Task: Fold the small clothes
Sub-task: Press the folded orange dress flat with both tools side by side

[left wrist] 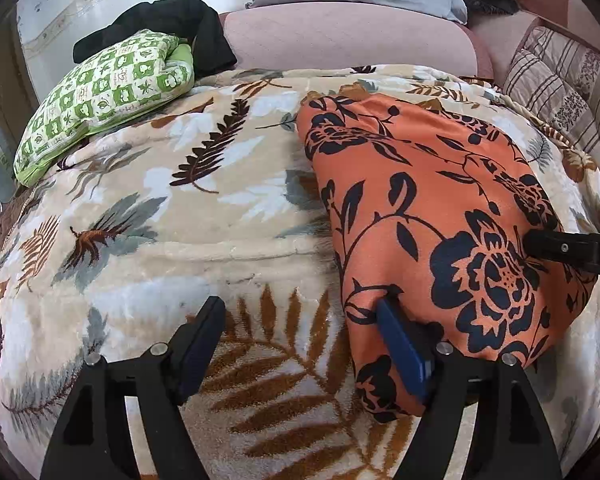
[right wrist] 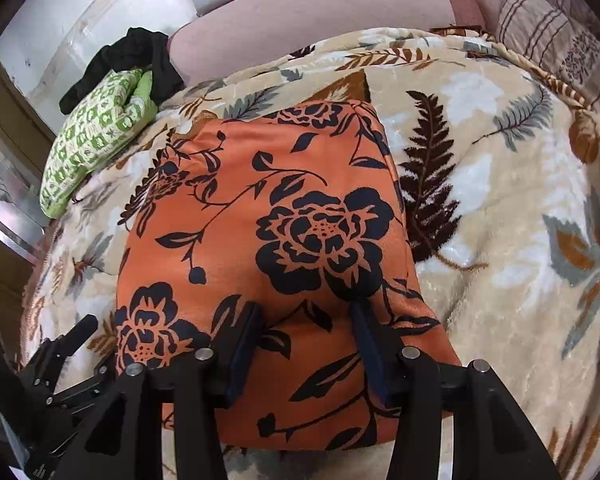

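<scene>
A folded orange cloth with dark blue flowers [left wrist: 440,200] lies on the leaf-patterned blanket [left wrist: 220,220], right of centre in the left wrist view. My left gripper [left wrist: 300,320] is open at the cloth's near left edge: its right finger rests on the fabric and its left finger is over bare blanket. One black fingertip [left wrist: 548,246] of the right gripper touches the cloth's right side. In the right wrist view the orange cloth [right wrist: 280,220] fills the middle. My right gripper [right wrist: 306,320] is open, both fingers set down on the cloth's near part with flat fabric between them.
A green-and-white checked bundle [left wrist: 100,96] and a black garment [left wrist: 172,20] lie at the far left of the bed. A pink cushion [left wrist: 340,40] and striped pillows [left wrist: 560,88] stand behind. Bare blanket [right wrist: 500,240] stretches to the right of the cloth.
</scene>
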Tool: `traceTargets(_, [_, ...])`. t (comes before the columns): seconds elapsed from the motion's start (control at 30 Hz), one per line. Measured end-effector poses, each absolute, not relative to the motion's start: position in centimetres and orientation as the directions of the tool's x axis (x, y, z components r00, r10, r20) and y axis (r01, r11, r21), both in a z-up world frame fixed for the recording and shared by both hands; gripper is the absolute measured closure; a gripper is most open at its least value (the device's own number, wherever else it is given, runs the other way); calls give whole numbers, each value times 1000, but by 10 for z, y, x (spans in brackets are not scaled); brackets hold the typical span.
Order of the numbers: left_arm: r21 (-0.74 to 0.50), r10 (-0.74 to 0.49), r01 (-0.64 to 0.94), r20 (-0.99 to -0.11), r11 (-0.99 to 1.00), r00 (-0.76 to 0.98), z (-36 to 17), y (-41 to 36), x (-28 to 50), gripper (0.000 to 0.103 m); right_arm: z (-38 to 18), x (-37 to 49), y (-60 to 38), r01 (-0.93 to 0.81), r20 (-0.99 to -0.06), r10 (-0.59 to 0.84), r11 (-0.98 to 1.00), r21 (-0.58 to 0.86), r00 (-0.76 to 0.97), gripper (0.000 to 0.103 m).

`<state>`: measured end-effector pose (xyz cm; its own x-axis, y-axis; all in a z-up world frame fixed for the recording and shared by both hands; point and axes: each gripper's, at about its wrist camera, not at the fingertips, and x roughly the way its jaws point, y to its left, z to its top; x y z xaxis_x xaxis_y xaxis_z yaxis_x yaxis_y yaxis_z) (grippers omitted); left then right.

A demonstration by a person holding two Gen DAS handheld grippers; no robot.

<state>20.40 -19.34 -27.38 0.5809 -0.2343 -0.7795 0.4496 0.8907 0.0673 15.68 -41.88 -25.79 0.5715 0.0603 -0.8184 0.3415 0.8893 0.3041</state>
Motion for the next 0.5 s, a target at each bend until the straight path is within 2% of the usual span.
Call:
traceTargets(0.3, [84,-215,437,-778,896,590,-274,-194,203,23,-262,143,-417,333,-807,66,889,315,587,51])
traceTargets(0.5, [159,-166,413,-743,897,648,-255,-198,193,23,-260,133,-423,334,-788,102,867,369,607,51])
